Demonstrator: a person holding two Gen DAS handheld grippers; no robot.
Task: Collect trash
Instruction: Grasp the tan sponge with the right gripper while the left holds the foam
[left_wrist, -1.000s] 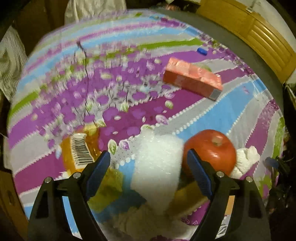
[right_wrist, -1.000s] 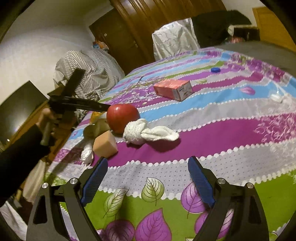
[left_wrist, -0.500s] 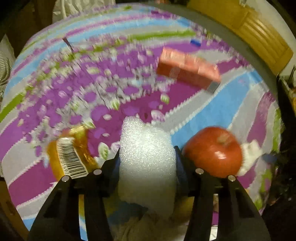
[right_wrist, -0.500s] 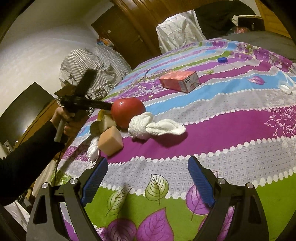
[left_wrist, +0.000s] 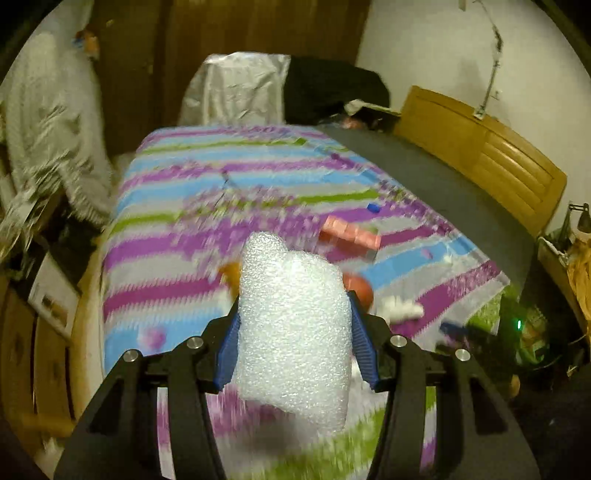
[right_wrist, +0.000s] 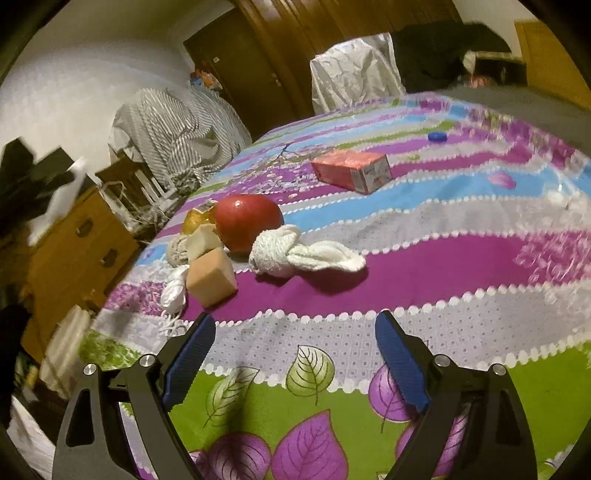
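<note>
The left gripper (left_wrist: 293, 345) is clamped on a piece of white foam wrap (left_wrist: 295, 328), its blue pads pressed against both sides, and holds it up in the air above the bed (left_wrist: 166, 258). The left wrist view is blurred, so the bedspread's stripes smear

The right gripper (right_wrist: 295, 363) hangs over the near edge of the bedspread (right_wrist: 424, 273) with its jaws wide apart and nothing between them. Ahead of it a small pile sits on the purple stripe: a red apple (right_wrist: 248, 221), a knotted white cloth (right_wrist: 299, 256) touching the apple's front, a tan foam block (right_wrist: 211, 277) just left of the cloth, a white string (right_wrist: 173, 295) beside the block, and a yellow wrapper (right_wrist: 195, 218) behind the apple. A pink box (right_wrist: 351, 170) lies well apart, farther up the bed, with a blue bottle cap (right_wrist: 437, 136) beyond it
</note>
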